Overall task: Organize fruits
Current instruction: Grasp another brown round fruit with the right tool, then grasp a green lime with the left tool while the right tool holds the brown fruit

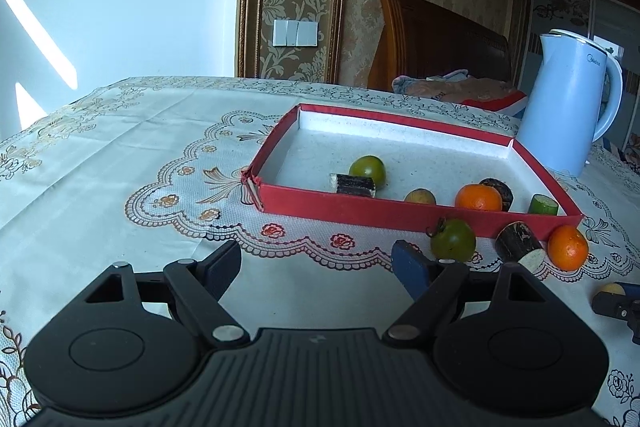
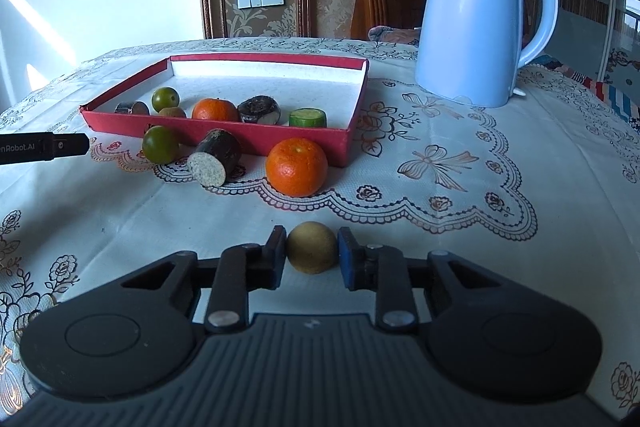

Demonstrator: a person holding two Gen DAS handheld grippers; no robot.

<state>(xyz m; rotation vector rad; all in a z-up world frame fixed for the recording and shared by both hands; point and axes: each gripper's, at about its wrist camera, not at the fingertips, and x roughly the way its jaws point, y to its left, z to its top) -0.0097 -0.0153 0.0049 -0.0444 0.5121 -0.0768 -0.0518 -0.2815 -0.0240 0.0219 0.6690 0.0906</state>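
- The small round yellow-brown fruit (image 2: 312, 247) is being gripped by the right claw (image 2: 312, 251), one pad pressing on each of its sides, low over the cloth-covered bench (image 2: 440, 227).
- The left claw (image 1: 316, 267) is being held wide apart with nothing between its pads, above the lace-patterned cloth and just short of the shallow red cardboard tray (image 1: 400, 213) (its inside is white).
- Three pieces are being left on the bench just outside the tray's near wall: a green round fruit (image 2: 161, 144), a dark-skinned cut cylinder with a pale speckled face (image 2: 216, 157) and a bright orange tangerine (image 2: 297, 167).
- Inside the tray, near the front wall, more pieces are being kept: a second green round fruit (image 2: 165, 99), a dark cut piece (image 2: 132, 107), a small brown fruit (image 2: 173, 112), a second tangerine (image 2: 214, 110), a dark round slice (image 2: 259, 110) and a green cut cylinder (image 2: 307, 117).
- A pale blue electric kettle (image 2: 472, 27) is standing on the bench beyond the tray's right corner, well apart from the fruit.
- The tip of the left tool is being seen at the left edge of the right wrist view, beside the outer green fruit.
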